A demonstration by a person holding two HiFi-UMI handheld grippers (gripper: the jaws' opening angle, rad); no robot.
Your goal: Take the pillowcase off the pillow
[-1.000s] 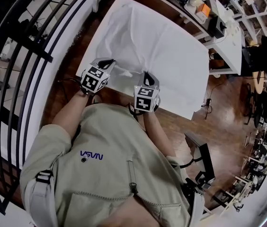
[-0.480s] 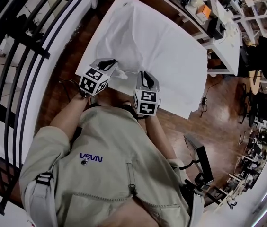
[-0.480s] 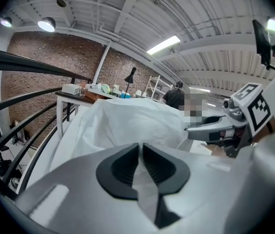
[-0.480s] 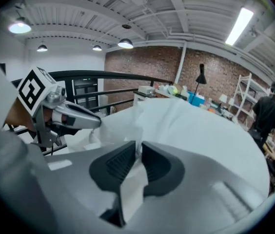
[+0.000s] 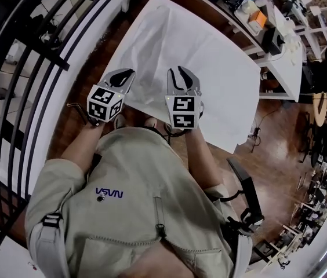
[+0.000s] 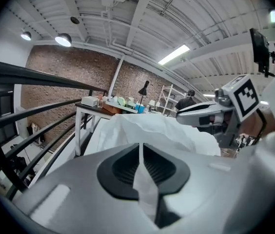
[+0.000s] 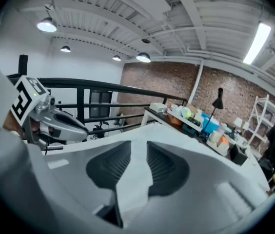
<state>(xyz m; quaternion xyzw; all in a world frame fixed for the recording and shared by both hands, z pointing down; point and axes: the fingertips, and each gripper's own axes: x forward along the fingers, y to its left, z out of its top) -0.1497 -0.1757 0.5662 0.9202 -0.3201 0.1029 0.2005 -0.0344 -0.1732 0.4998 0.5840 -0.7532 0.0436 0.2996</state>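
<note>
Tension first: left gripper (image 6: 140,149) pinches the white fabric pillowcase (image 6: 159,128); right gripper (image 7: 138,149), jaws opening around cloth, should grip deeper.

White rectangular table (image 5: 227,97) stands on brown wood floor (image 5: 273,132), long side running near to far. White pillowcase (image 5: 149,51), puffed and wrinkled, lies directly on table's left half, reaching from far end to near edge. Near end of cloth raised off tabletop. Right half shows plain white tabletop. Cloth and table same white, boundary faint.
</note>
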